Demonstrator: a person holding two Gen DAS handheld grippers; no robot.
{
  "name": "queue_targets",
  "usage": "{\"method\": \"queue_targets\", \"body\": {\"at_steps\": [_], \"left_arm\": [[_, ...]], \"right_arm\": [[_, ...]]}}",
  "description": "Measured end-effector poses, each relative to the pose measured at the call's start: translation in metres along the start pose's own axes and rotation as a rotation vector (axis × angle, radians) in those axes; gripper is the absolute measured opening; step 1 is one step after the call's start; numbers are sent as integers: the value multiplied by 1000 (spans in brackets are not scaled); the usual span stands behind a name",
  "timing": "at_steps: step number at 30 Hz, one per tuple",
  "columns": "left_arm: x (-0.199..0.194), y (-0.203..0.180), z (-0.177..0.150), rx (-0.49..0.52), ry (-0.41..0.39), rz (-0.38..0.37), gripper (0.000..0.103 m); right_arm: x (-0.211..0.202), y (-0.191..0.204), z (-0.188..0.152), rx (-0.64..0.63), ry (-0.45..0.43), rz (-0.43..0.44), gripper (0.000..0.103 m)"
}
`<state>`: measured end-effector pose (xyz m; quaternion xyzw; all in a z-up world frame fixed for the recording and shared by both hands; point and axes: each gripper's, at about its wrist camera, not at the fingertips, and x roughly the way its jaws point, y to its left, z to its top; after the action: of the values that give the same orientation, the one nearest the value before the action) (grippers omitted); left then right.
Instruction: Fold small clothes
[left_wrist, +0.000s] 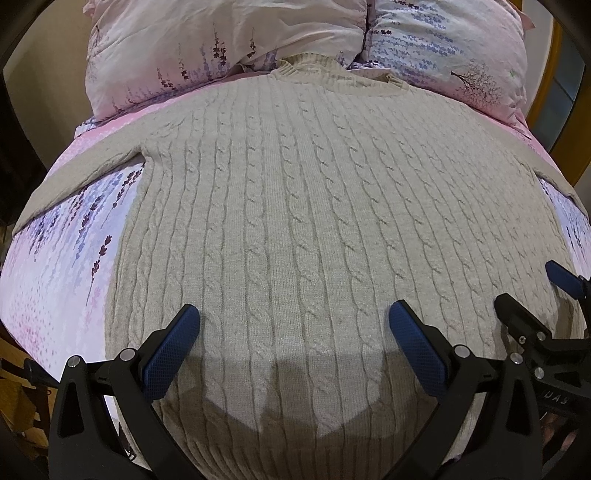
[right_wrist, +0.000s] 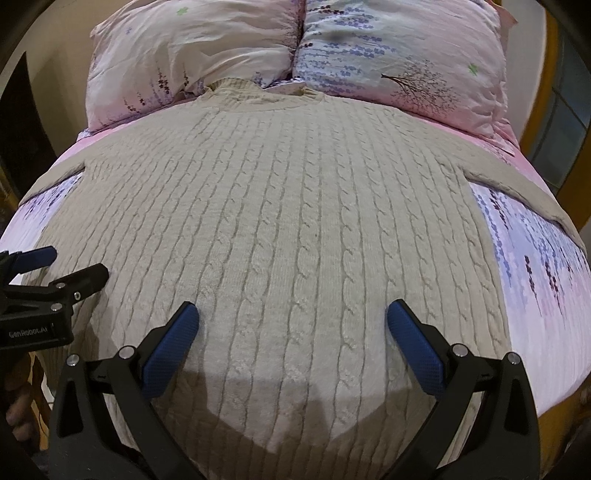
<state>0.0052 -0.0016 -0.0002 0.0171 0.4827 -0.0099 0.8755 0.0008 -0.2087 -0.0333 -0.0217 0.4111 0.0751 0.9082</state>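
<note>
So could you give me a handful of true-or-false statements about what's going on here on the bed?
1. The cable-knit sweater lies spread flat on the bed. True.
2. The left gripper is clamped on the hem. False: its fingers are wide apart and hold nothing.
3. Two floral pillows sit beyond the collar. True.
4. The sleeves are folded across the chest. False: each sleeve stretches outward.
5. The right gripper is open. True.
</note>
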Motion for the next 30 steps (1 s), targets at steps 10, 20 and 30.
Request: {"method": "queue_targets", "body": {"at_steps": [10,20,30], "left_arm": [[1,-1,6,55,-32,-35,102],[16,8,36,36,-71,-102,102],[28,19,62,-14,-109,-238,102]], "right_arm": [[-1,-56,20,176,-51,54,88],[-2,-297,37,872,-160,-107,50],[28,-429,14,1281,-201,-60,37]]}}
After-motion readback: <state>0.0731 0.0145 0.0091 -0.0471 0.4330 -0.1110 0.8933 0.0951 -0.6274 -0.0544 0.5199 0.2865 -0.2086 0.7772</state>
